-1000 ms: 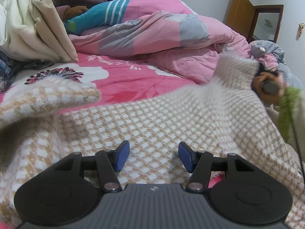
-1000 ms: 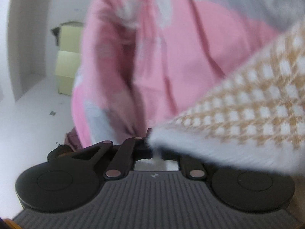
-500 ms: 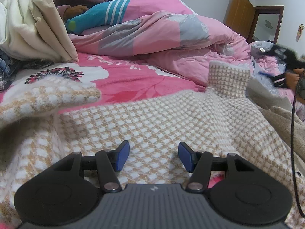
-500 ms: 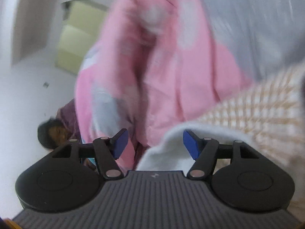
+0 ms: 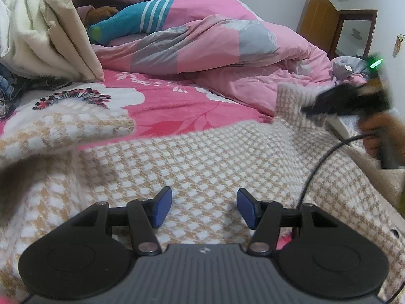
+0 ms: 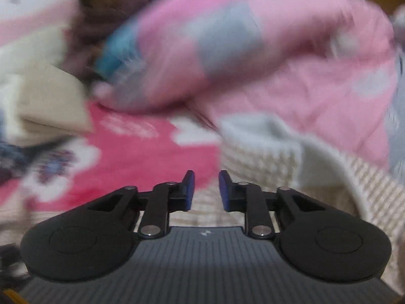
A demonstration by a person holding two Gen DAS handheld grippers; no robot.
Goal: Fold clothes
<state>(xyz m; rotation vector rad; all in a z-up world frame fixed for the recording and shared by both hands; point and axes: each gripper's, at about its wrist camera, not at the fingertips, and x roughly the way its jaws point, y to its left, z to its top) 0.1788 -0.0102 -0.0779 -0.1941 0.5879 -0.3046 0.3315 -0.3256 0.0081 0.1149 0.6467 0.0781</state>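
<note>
A pink floral bed sheet (image 5: 177,109) filled the middle of the left wrist view, with a pink and grey quilt (image 5: 222,48) heaped across the upper centre. Over the whole lower half lay the checked sweater (image 5: 202,157), spread with its long axis running from the left edge to the right edge of the frame. One sleeve (image 5: 65,129) was folded in at centre left, and the other sleeve (image 5: 291,103) stood up at centre right. The left gripper (image 5: 203,209) sat low at the bottom centre, directly above the sweater's body, jaws about half apart with nothing pinched between them. The right gripper (image 5: 326,102) was a dark blur at the right edge, just beside the raised sleeve, so it was plainly the nearer one to that cuff. In its own blurred view the right gripper (image 6: 206,190) was closing, a narrow gap left, nothing between the pads; the cuff lay up and to the right of them
</note>
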